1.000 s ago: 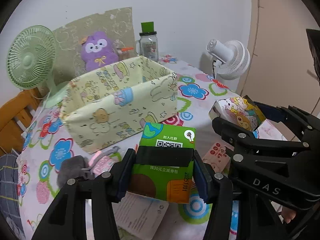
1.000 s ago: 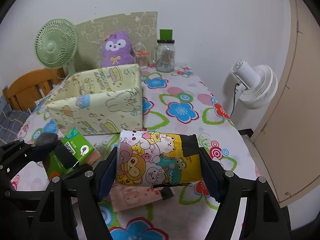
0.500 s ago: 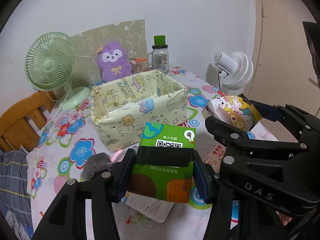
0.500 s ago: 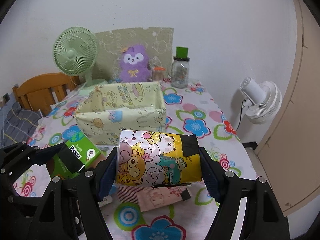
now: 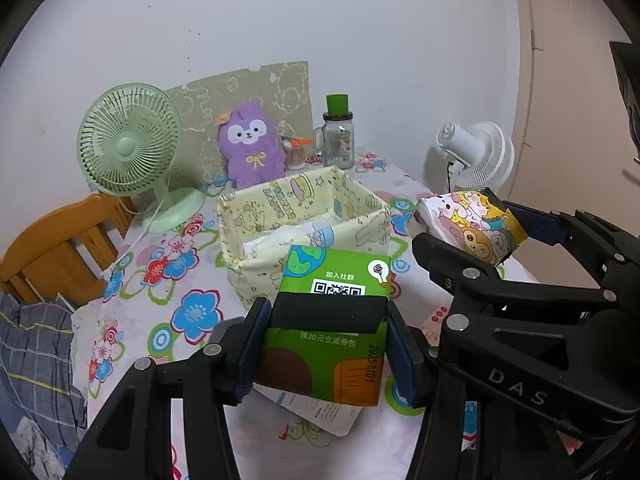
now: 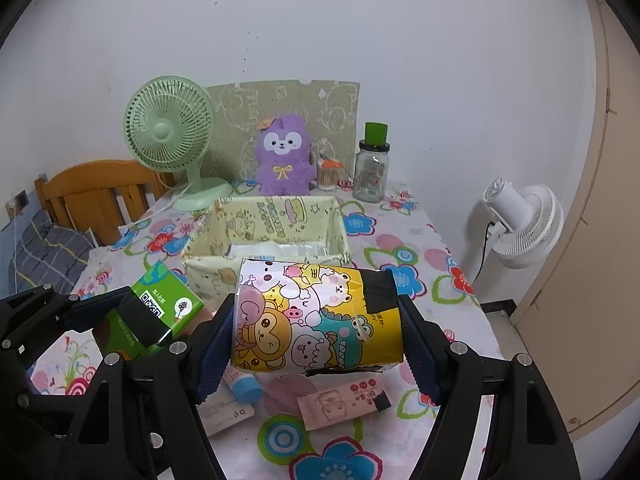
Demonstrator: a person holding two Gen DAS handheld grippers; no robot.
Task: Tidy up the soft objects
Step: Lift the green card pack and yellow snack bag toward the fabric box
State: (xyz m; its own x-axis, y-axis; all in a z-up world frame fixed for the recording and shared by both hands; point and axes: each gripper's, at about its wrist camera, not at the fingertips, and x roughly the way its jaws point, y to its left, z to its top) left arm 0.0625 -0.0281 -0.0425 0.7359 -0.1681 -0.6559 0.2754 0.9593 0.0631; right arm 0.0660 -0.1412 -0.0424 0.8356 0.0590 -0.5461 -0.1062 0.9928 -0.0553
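Observation:
My left gripper [image 5: 326, 340] is shut on a green tissue pack [image 5: 332, 320] with a QR code, held above the table in front of the yellow fabric box [image 5: 280, 268]. My right gripper [image 6: 316, 320] is shut on a cartoon-print tissue pack [image 6: 316, 316], also held above the table, just right of the left one. The green pack [image 6: 160, 308] and the box [image 6: 336, 236] show in the right wrist view too. White packs lie inside the box [image 6: 272, 250]. The cartoon pack [image 5: 472, 224] shows in the left wrist view.
A pink pack [image 6: 344, 404], a blue-capped tube [image 6: 244, 388] and a white leaflet [image 5: 316, 412] lie on the flowered tablecloth [image 5: 160, 280]. At the back stand a green fan [image 5: 132, 140], purple plush [image 5: 250, 144] and glass jar [image 5: 338, 140]. A white fan [image 6: 520, 224] is right; wooden chair [image 6: 100, 196] left.
Both grippers have risen and pulled back with their packs. The box now sits lower and farther off, and its inside has come into view.

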